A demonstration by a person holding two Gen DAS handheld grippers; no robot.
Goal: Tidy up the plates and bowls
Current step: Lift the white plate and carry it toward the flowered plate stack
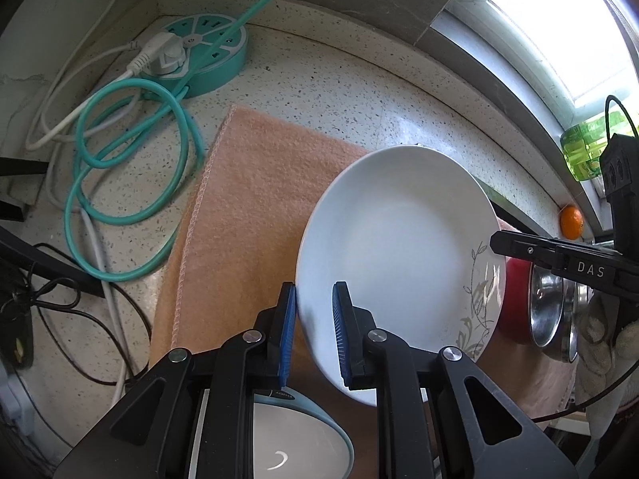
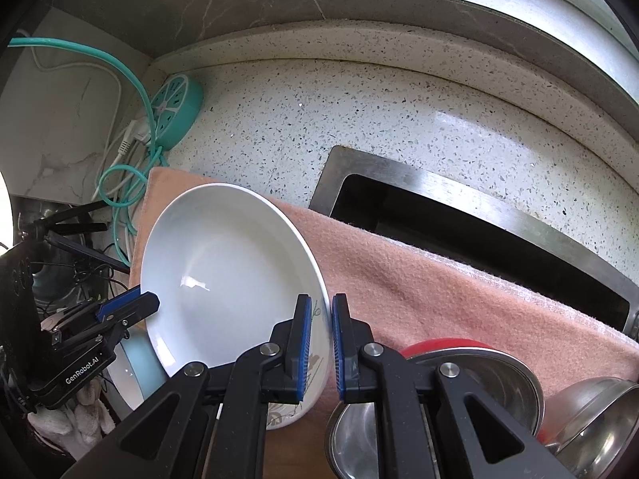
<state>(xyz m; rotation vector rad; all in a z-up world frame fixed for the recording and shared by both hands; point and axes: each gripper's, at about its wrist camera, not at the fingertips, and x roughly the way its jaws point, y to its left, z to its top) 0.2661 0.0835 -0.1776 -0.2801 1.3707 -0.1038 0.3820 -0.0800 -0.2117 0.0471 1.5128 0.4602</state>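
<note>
Above a peach towel (image 1: 255, 183) spread on the speckled tabletop (image 1: 339, 80), a white plate (image 1: 399, 247) with a grey leaf pattern hangs tilted, carried between two hand-held grippers at once. The left gripper (image 1: 315, 331), at the bottom centre of its own view, has its blue fingers (image 1: 288, 327) drawn narrow over the plate's near rim, one pad under the edge and one on the inner face. The right gripper (image 2: 321, 347) pinches the opposite, patterned rim the same way, its fingers nearly together with the rim between them. Two grips on opposite edges likely serve to steady a wide, slick dish that a single pinch would let swing.

At the lower left of the left view a pale blue bowl (image 1: 303, 439) sits below the plate; at the lower right of the right view are steel bowls (image 2: 499, 391) against a red dish (image 2: 435, 345). The towel, draped toward the sink (image 2: 459, 215) at centre right, appears laid out to cushion the crockery. A round teal power strip (image 1: 207, 56) and looped cables (image 1: 131, 183) occupy the upper left, well apart from the plate. A small orange (image 1: 571, 221) rests by the window ledge at the right edge.

The plate looks mid-transfer, not yet set down.
</note>
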